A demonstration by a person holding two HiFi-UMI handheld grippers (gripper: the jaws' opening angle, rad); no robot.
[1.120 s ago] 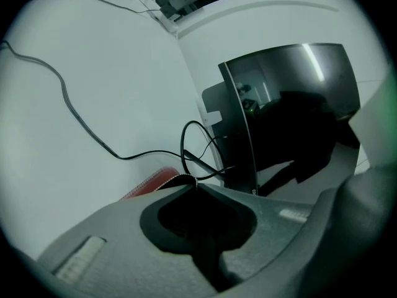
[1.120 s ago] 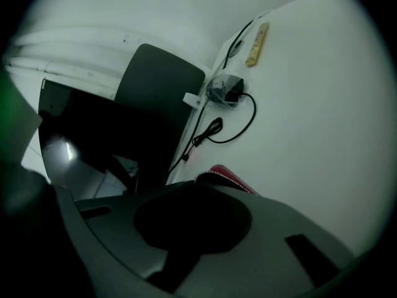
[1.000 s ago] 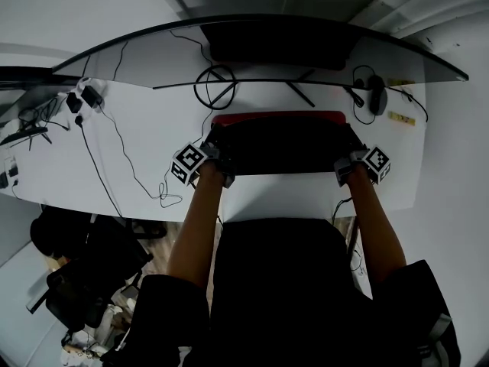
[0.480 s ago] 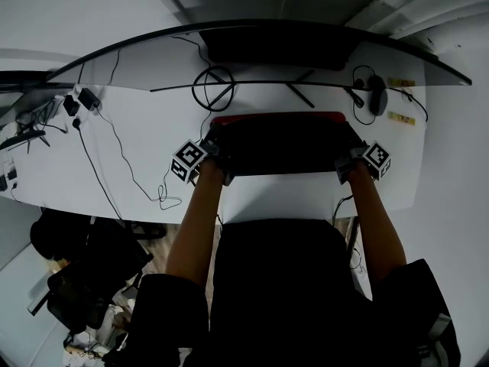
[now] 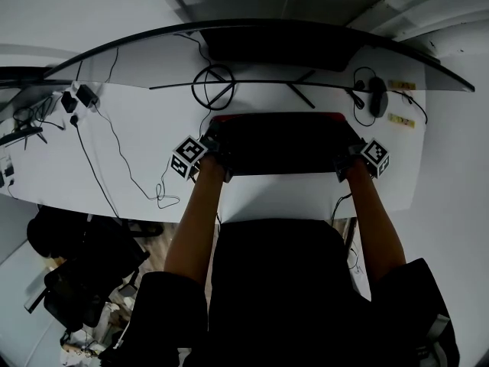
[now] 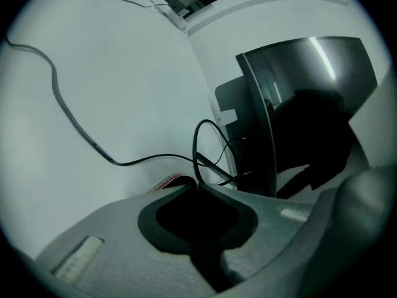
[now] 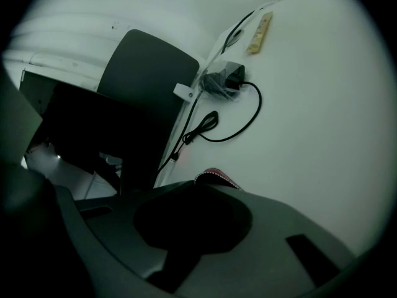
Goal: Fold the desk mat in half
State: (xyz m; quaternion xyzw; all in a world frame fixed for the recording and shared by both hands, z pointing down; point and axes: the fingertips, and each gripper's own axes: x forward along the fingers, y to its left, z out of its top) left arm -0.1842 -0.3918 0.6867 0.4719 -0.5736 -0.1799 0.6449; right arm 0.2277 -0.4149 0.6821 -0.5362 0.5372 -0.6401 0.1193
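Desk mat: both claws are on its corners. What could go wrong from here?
1. The left claw pinches only the red-stitched edge of the desk mat, and its jaws have just been opening slightly. That corner may slip out and skew the fold.
2. The right claw has an equally shallow bite.
3. A cable loops right beside the left corner and could get dragged or trapped under the mat.
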